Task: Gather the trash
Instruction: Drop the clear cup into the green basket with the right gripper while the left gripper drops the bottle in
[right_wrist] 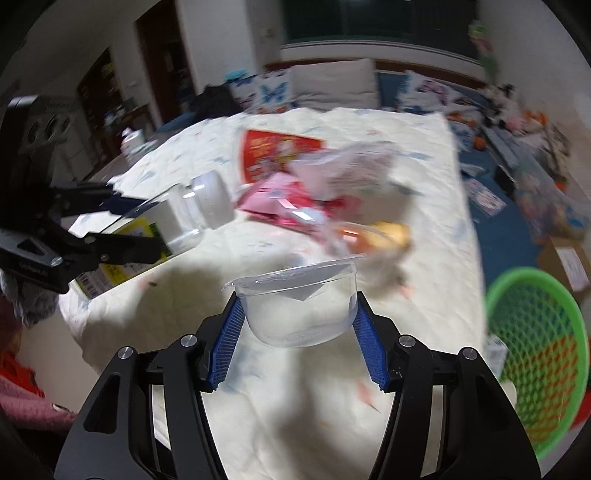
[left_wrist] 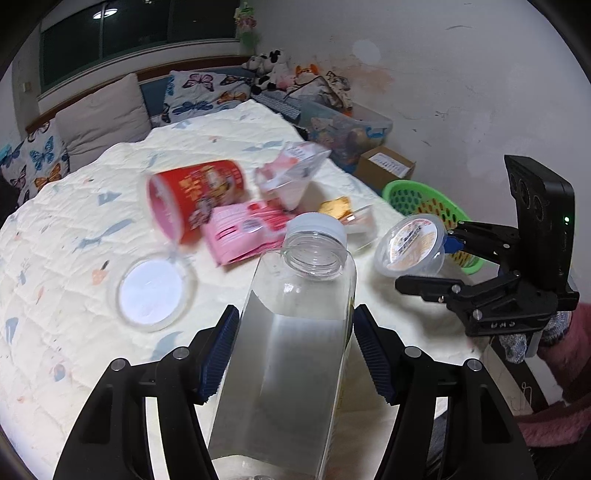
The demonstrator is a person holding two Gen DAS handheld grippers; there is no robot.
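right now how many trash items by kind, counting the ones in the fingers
bottle: 1
clear cups: 2
red tub: 1
round lid: 1
pink packet: 1
clear wrapper: 1
total: 7

Two black plastic grippers with ribbed blue pads [left_wrist: 218, 354] and silver screws; fuzzy pink sleeve [left_wrist: 561, 354], grey knitted glove [left_wrist: 517, 345].

Dim indoor light, ceiling lamp [left_wrist: 102, 14] glaring; right view motion-blurred (left sharper); fisheye bending, dark corners.
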